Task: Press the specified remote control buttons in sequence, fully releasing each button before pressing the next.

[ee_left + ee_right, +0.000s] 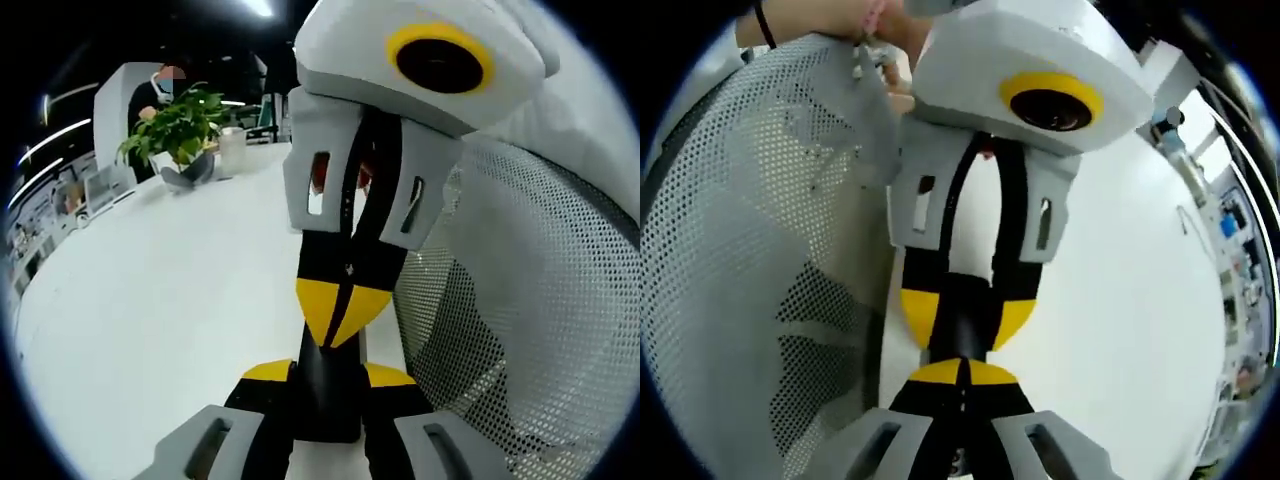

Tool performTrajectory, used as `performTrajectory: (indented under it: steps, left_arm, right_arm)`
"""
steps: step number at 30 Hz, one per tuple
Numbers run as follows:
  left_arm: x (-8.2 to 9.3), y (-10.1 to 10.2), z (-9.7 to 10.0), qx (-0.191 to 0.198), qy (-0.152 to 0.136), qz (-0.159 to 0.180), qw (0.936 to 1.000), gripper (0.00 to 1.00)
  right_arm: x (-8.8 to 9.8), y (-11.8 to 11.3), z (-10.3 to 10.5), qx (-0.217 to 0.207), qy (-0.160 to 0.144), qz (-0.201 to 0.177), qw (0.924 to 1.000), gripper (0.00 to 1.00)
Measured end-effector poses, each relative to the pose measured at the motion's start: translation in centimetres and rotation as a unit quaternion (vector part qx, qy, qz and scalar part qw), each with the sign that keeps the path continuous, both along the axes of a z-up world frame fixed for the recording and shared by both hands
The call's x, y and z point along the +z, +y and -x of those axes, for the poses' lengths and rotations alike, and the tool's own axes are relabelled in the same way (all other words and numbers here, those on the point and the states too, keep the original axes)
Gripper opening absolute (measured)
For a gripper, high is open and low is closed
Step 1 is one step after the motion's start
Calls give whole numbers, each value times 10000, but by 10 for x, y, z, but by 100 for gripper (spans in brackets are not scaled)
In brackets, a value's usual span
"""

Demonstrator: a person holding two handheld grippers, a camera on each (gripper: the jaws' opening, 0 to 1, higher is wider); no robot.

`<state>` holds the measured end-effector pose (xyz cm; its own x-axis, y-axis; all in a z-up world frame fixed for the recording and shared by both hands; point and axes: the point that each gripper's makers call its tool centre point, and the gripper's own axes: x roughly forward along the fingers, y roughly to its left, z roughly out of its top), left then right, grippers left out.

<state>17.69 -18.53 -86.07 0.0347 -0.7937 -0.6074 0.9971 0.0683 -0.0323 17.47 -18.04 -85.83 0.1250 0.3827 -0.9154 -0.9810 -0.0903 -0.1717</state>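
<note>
Two tongs meet nose to nose over the desk (150,300), at the edge that borders a grey mesh chair back (540,300). The left tongs (328,375) are clenched on a slim black body, which we take for the remote control (327,400). It sits between their yellow pads, its long axis running along the jaws and out toward the other tool. The right tongs (962,372) have their yellow tips closed together, grasping nothing, and point straight at the remote's free end. In the right gripper view the tips look touching or just short of it; we cannot tell which.

No button face is readable in either view, so we cannot tell the stage in the sequence. We judge the right tongs to be the pressing tool and the left the holder. A potted plant (175,125) stands at the desk's far edge, well apart.
</note>
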Motion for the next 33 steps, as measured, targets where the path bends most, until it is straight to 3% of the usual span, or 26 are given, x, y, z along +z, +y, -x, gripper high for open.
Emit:
performTrajectory:
  steps: [10,17,27,30,33]
  left_arm:
    - [0,-1,-1,122,-53,-100,9999,25]
    - [0,-3,-1,158,-58,-106,9998,25]
    - [0,-3,-1,184,-58,-27,9998,25]
    - [0,-3,-1,195,-57,-29,9998,25]
    - [0,-3,-1,204,-56,-30,9998,25]
  right_arm:
    - [3,-1,-1,-190,579,-704,9957,0]
    - [6,0,3,-900,1199,-1360,9793,2]
    - [6,-6,7,-610,901,-1390,9843,9]
    - [4,-13,3,-647,873,-1324,9852,14]
    - [4,-20,1,-756,1011,-1438,9815,14]
